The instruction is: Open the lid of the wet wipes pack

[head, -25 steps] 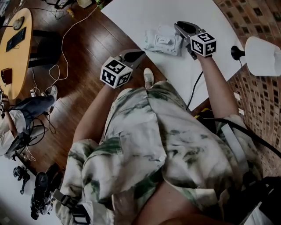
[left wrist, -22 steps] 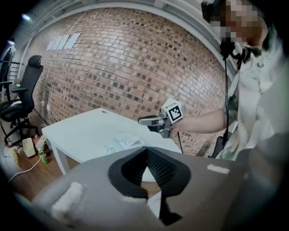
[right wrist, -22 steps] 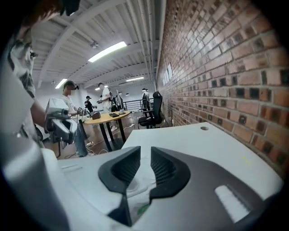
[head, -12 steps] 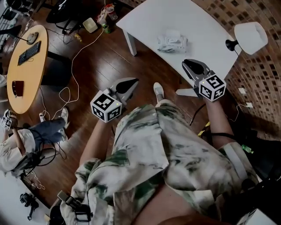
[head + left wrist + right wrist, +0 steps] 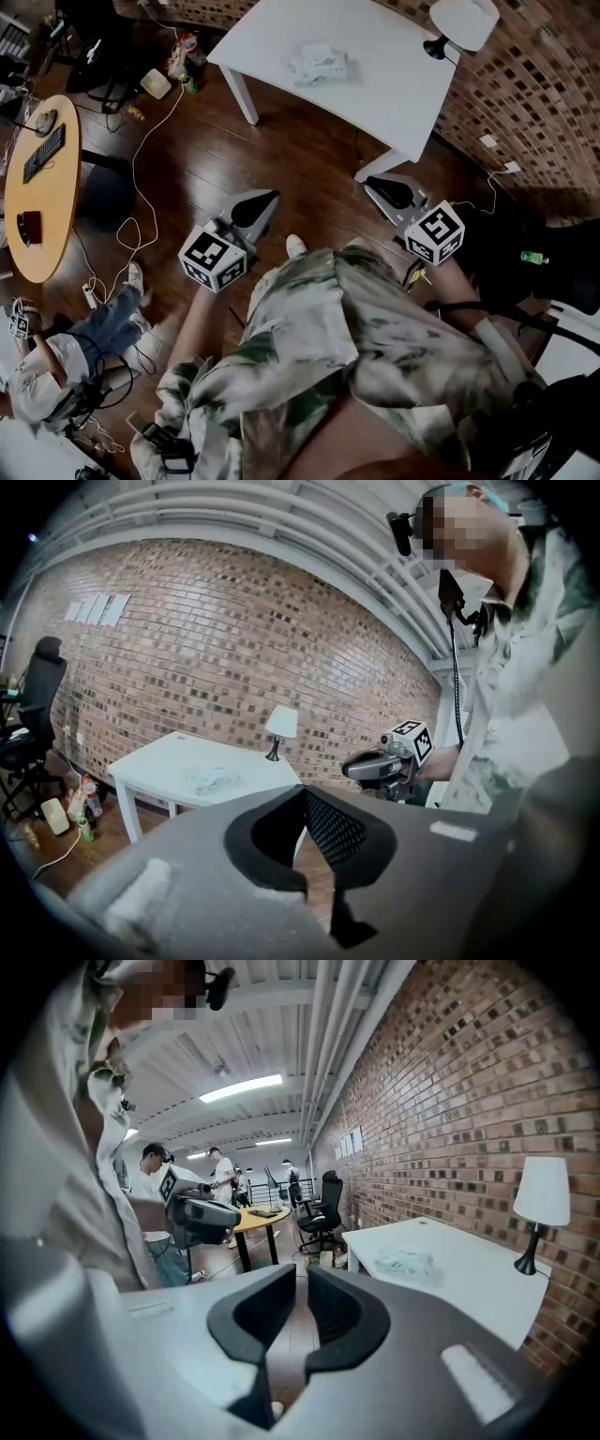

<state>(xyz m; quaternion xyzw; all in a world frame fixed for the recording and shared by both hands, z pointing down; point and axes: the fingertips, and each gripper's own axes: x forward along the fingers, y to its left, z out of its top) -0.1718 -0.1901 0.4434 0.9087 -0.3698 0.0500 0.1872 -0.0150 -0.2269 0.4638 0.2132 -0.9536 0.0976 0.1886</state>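
Note:
The wet wipes pack [image 5: 319,64] lies on the white table [image 5: 394,94], far from both grippers; its lid detail is too small to tell. It also shows as a pale packet [image 5: 216,780] in the left gripper view and as the pack [image 5: 405,1262] in the right gripper view. My left gripper [image 5: 267,197] hangs over the wooden floor, jaws together with nothing in them [image 5: 304,789]. Near the table's front corner, the right gripper [image 5: 370,183] is held off the table. Its jaws [image 5: 302,1274] are closing, a narrow gap left and nothing between them.
A white lamp [image 5: 464,19] stands at the table's far right by the brick wall [image 5: 525,94]. Left of me is a round wooden desk [image 5: 37,187] with a keyboard. Cables [image 5: 141,187] trail over the floor, bottles [image 5: 183,61] stand by the table leg, and a seated person [image 5: 56,366] is at lower left.
Both grippers have drawn back from the table towards my body. The right one was over the pack a second ago; the pack stays on the table, now far off.

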